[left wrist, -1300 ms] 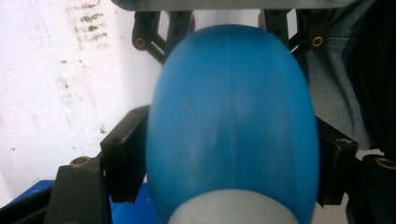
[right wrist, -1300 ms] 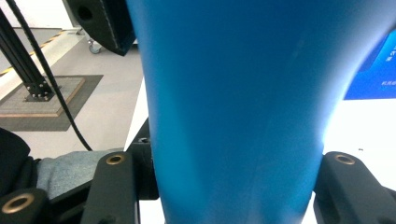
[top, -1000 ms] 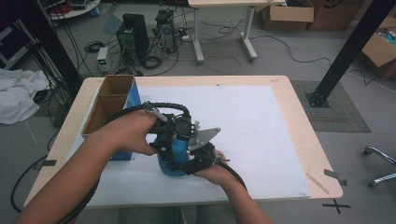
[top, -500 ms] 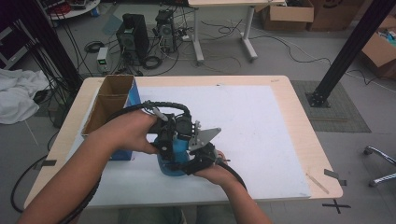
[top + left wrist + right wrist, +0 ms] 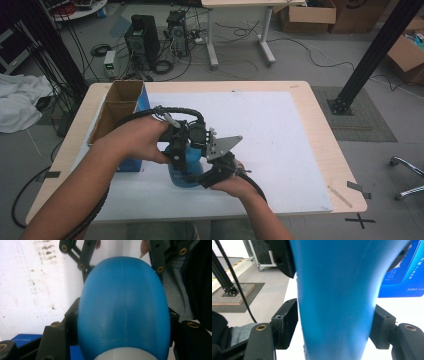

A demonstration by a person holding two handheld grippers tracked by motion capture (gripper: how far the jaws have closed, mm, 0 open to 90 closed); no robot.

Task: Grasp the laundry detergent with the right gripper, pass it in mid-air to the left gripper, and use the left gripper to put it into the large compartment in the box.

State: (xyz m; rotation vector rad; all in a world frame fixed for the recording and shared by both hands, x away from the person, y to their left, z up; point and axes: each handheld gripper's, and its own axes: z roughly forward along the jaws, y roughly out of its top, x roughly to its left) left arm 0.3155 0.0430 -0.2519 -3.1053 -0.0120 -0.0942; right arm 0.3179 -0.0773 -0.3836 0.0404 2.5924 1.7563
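A blue plastic bottle (image 5: 179, 176) stands on the white sheet near the table's front, between both hands. My left gripper (image 5: 186, 159) comes at it from the left, shut on its rounded body (image 5: 122, 302); black pads (image 5: 72, 322) press on both sides. From the front right comes my right gripper (image 5: 209, 172), a grey plate on top. Its jaws have just been opening. Their pads (image 5: 287, 323) flank the bottle's narrower part (image 5: 337, 277) closely, with the bottle still between them.
An open cardboard box (image 5: 119, 102) with a blue side stands at the table's left, close behind my left hand. The white sheet (image 5: 280, 135) covers most of the table. Beyond the far edge are computers, cables and a black post (image 5: 370, 55).
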